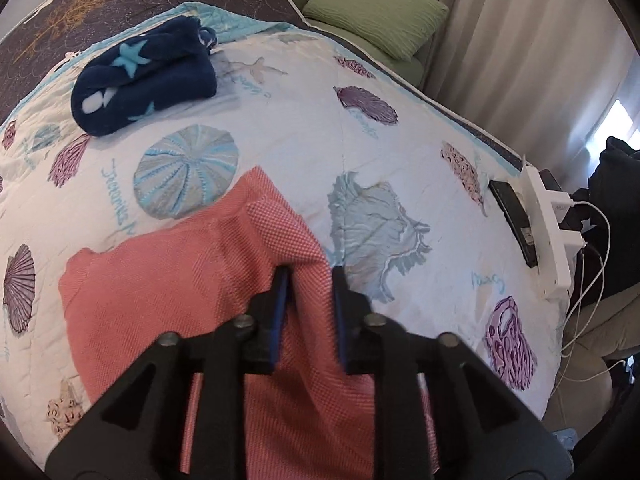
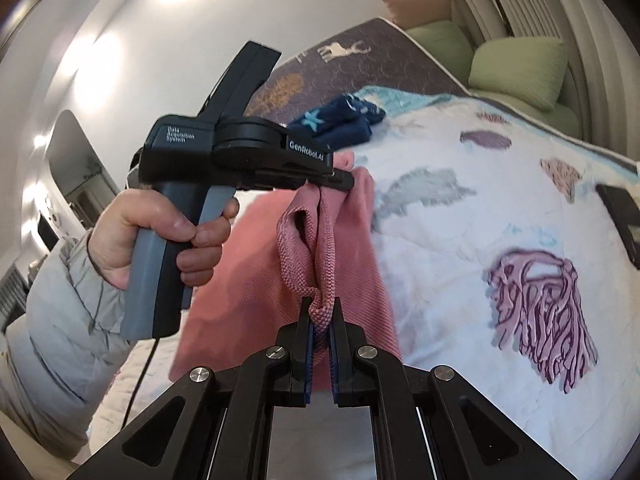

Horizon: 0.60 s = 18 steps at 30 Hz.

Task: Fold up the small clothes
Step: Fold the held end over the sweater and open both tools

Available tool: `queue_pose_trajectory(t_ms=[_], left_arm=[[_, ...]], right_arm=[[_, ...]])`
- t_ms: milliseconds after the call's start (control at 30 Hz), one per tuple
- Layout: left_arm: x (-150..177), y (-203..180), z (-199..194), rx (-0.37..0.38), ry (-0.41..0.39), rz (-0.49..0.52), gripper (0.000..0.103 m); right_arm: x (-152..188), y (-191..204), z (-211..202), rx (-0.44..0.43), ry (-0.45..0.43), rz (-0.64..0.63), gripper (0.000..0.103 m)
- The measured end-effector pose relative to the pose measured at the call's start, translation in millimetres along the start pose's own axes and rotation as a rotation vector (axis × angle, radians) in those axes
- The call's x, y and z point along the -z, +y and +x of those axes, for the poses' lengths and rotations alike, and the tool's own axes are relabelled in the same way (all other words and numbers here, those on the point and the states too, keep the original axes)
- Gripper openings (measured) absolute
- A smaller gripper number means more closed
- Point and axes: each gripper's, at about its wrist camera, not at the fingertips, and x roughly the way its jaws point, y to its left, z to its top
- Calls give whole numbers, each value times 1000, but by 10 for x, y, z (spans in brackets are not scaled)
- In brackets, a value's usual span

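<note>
Left wrist view, grip: the left gripper [image 1: 308,280] is clamping a raised fold of the pink garment [image 1: 160,280]; cloth is filling the gap between its two blue-lined fingers [image 1: 282,300], so it is grasping, not released.
Left wrist view, where the garment is lying: most of it is spreading out on the seashell quilt [image 1: 360,140], down and to the left of the fingers, with a ridge rising up into them.
Left wrist view, other things: a folded navy star-print fleece [image 1: 144,80] is sitting well apart at the far side of the quilt; a dark phone [image 1: 514,220] and a white power strip [image 1: 548,232] are lying at the right edge.

Right wrist view, grip: the right gripper [image 2: 320,320] is pinching a ribbed hem of the pink garment [image 2: 344,264], jaws nearly closed on it.
Right wrist view, second hold: the left gripper [image 2: 340,178], held in the person's left hand [image 2: 168,232], is gripping the same hem higher up and farther away.
Right wrist view, axis: the hem is hanging as a short taut band running almost straight away from the right fingers to the left ones, the body of the garment drooping to the quilt [image 2: 480,208] beneath.
Judgement: both holds are sitting near each other on one edge, so the fold probably depends on carrying that edge together across the cloth lying below.
</note>
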Motion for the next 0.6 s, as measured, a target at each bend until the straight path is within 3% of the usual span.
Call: queue_pose_trajectory(t_ms=[67, 133, 367, 600], left_arm=[[-27, -16, -54, 7, -29, 1, 41], [-61, -35, -166, 11, -73, 5, 47], [-15, 141, -603, -7, -181, -36, 56], [574, 416, -839, -60, -176, -48, 57]], right_arm=[[36, -29, 12, 1, 16, 4, 7], [51, -87, 28, -4, 30, 16, 8], [91, -314, 7, -27, 61, 74, 11], [84, -299, -113, 14, 49, 32, 14]])
